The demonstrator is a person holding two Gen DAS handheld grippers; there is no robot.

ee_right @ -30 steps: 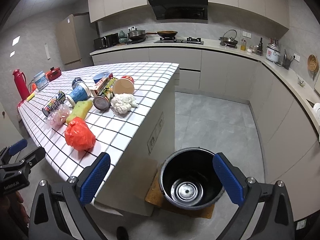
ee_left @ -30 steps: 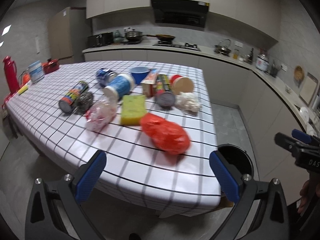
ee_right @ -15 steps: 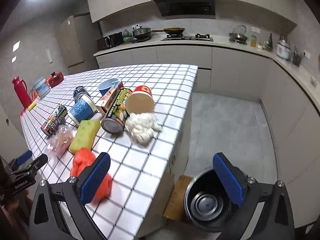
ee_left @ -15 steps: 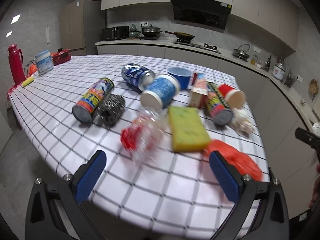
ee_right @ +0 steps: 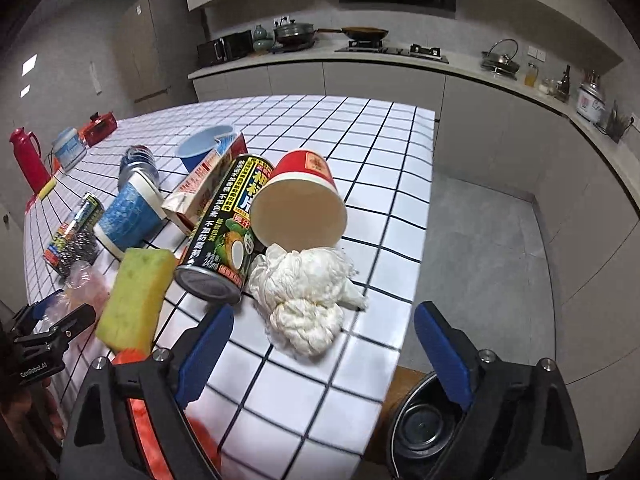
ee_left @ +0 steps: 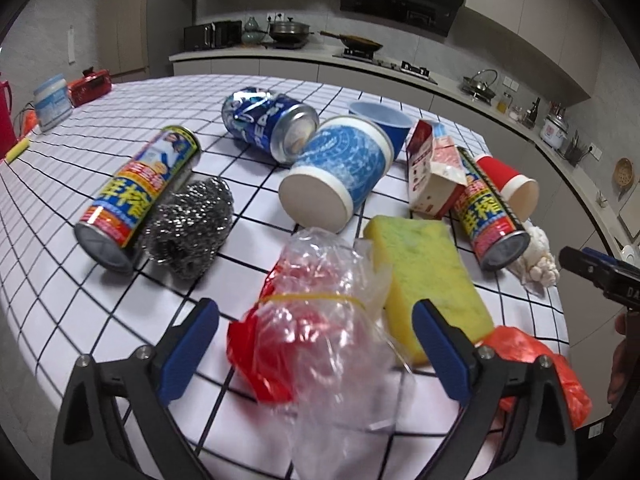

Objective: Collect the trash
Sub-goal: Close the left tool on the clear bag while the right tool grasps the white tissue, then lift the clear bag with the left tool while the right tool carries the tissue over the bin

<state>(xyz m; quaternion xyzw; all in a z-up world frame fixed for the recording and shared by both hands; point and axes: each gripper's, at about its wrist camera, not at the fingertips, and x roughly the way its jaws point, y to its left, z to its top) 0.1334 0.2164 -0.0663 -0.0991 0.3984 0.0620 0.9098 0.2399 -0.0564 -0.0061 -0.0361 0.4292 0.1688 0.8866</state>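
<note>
Trash lies on the white grid-tiled table (ee_left: 100, 300). My left gripper (ee_left: 316, 348) is open, its blue fingers on either side of a clear plastic bag with red inside (ee_left: 316, 320). A yellow sponge (ee_left: 428, 280) lies just right of it, and an orange bag (ee_left: 536, 364) sits behind the right finger. My right gripper (ee_right: 320, 352) is open above the table edge, just in front of a crumpled white tissue wad (ee_right: 308, 300). A black trash bin (ee_right: 424, 428) stands on the floor below the table's corner.
Farther back lie a steel scourer (ee_left: 188, 228), two drink cans (ee_left: 140, 192) (ee_left: 488, 216), a blue Pepsi can (ee_left: 268, 124), a blue-and-white cup (ee_left: 340, 172), a blue bowl (ee_left: 380, 120), a carton (ee_left: 432, 176) and a red paper cup (ee_right: 300, 200). Kitchen counters run behind.
My left gripper has swung left from the orange bag and closed in on the clear plastic bag. My right gripper has moved from over the bin up to the tissue wad.
</note>
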